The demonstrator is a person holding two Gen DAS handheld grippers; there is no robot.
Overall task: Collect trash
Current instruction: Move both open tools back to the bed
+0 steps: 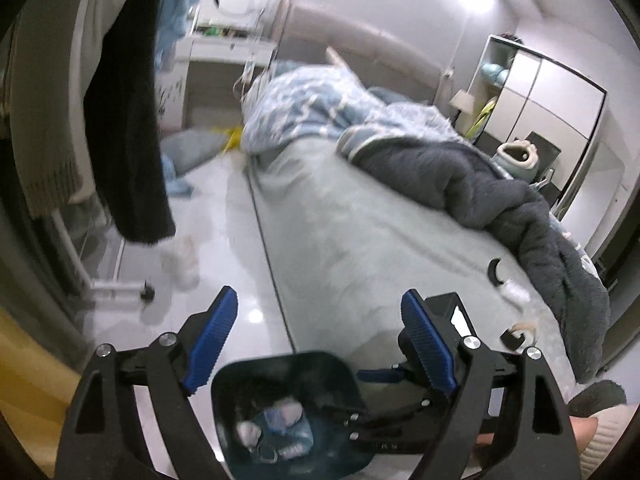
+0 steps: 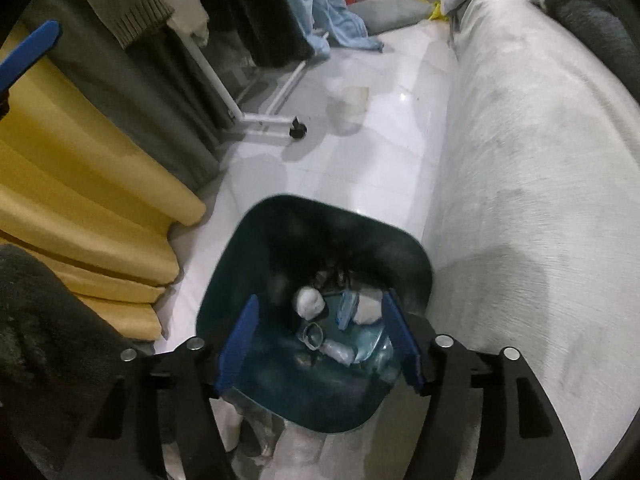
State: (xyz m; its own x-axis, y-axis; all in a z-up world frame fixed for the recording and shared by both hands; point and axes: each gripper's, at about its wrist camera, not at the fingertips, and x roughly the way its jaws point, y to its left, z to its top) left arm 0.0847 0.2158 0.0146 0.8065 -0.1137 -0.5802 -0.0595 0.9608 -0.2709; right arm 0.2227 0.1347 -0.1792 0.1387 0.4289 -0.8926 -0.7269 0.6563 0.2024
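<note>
**Drop made, both tools empty — go find the next piece**

The dark bin stands on the pale tiled floor, just beside the edge of the bed and near the yellow cushions. Inside it you can see crumpled white tissues, a bluish clear plastic wrapper and a small ring-shaped bit; the bin looks only partly filled at the bottom.

Your right gripper hangs right over the bin's mouth, its jaws apart with nothing between them, so I judge a drop is just finished. Your left gripper is likewise spread wide and empty, pointing out across the bed with the bin below it.

The next move, as I read it, calls for another pick. On the bed sheet near the dark blanket lie a small white scrap and a black curved piece; whether the latter is trash I cannot tell. A crumpled white thing also lies on the floor by the clothes rack. Approach one with the jaws open, then carry it back to the bin.
</note>
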